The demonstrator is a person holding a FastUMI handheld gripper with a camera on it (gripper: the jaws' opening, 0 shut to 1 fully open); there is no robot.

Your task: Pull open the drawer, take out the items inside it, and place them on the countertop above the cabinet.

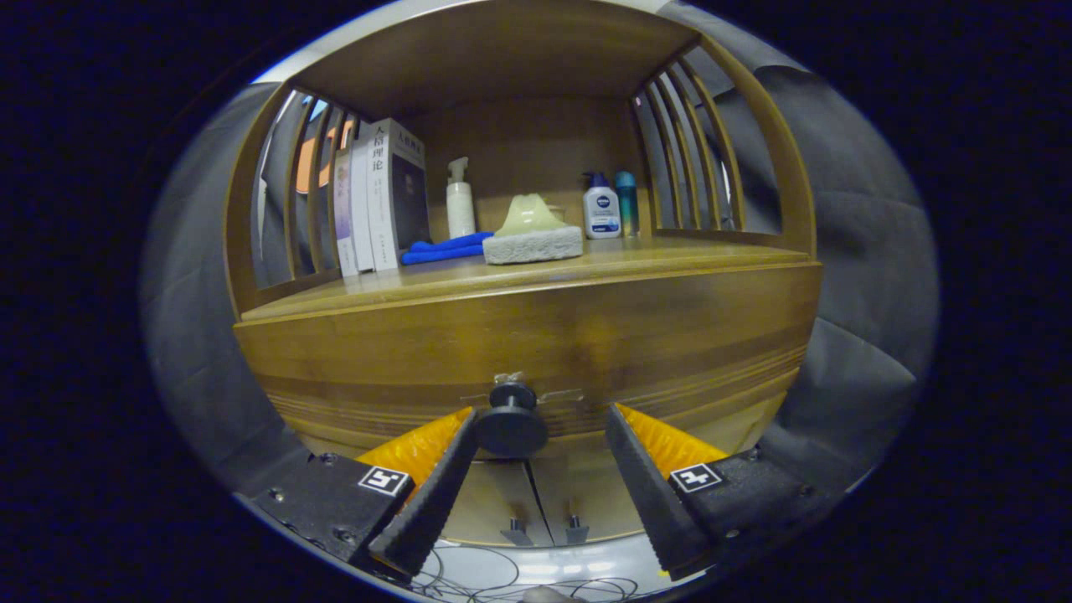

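Hand-held gripper [536, 435] hovering low before a wooden cabinet, fingers spread wide, gripping nothing. Dark round knob [512, 423] sitting between the fingers, nearer the left finger [435, 490] and seemingly touching or almost touching its tip; right finger [641, 486] standing well apart from it. Knob projecting on a short stem from the drawer front [536, 335], drawer lying flush with the cabinet, closed, contents hidden. Bench [670, 255] above the drawer carrying a sponge [533, 234], a folded blue cloth [444, 249], upright books [381, 197], a white pump bottle [459, 201], a white-and-blue bottle [601, 208] and a teal bottle [626, 201]. Scene fitting either a drawer waiting to be pulled or one shut again with its items already lying on the bench; impossible to settle from this view. Two small door handles [544, 529] showing below, on the lower cabinet doors. Handling, as a judgement: knob looking hard, smooth and small, hence likely slipping under a shallow pinch; best taken with both fingers closing squarely on its round head, or just behind it around the stem, centred first. Drawer front looking stiff and fairly heavy, probably wanting a straight, level pull rather than a tilted one.
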